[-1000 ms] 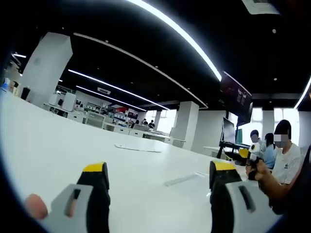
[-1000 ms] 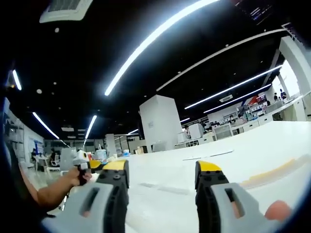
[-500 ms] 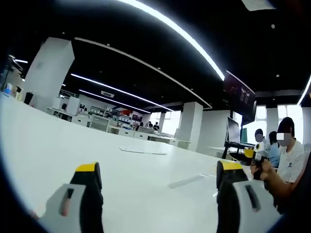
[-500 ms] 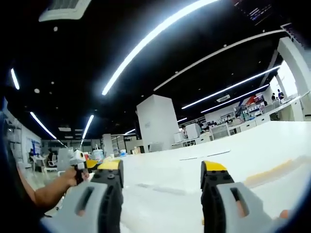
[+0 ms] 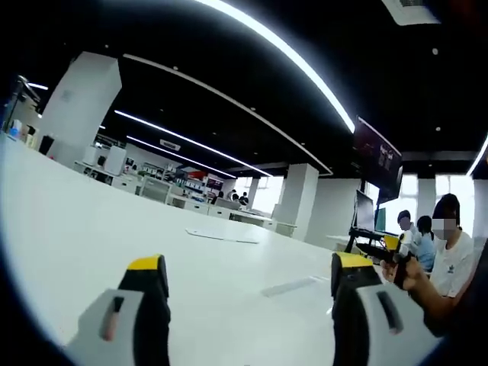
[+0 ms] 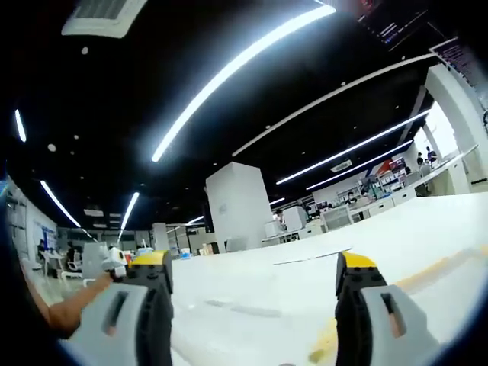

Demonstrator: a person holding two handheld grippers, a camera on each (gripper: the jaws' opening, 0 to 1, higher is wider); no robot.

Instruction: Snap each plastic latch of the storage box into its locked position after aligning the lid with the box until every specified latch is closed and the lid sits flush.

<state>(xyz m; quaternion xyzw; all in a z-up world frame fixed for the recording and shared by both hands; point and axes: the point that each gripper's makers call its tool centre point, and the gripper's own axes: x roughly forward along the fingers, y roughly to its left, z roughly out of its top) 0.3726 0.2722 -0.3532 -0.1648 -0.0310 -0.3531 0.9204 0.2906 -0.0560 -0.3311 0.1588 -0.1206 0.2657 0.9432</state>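
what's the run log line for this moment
left gripper: open, empty | right gripper: open, empty | white table: below both

A flat sheet (image 5: 215, 235) lies on the table (image 5: 91, 229), a pillar (image 5: 80, 107) far behind.

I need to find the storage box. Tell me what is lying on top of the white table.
On the white table, the left gripper view shows a flat sheet and a thin strip. No storage box is seen; both grippers' jaws cover the nearest part of the table.

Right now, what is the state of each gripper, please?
Left gripper: open, holding nothing, above the white table.
Right gripper: open, holding nothing.
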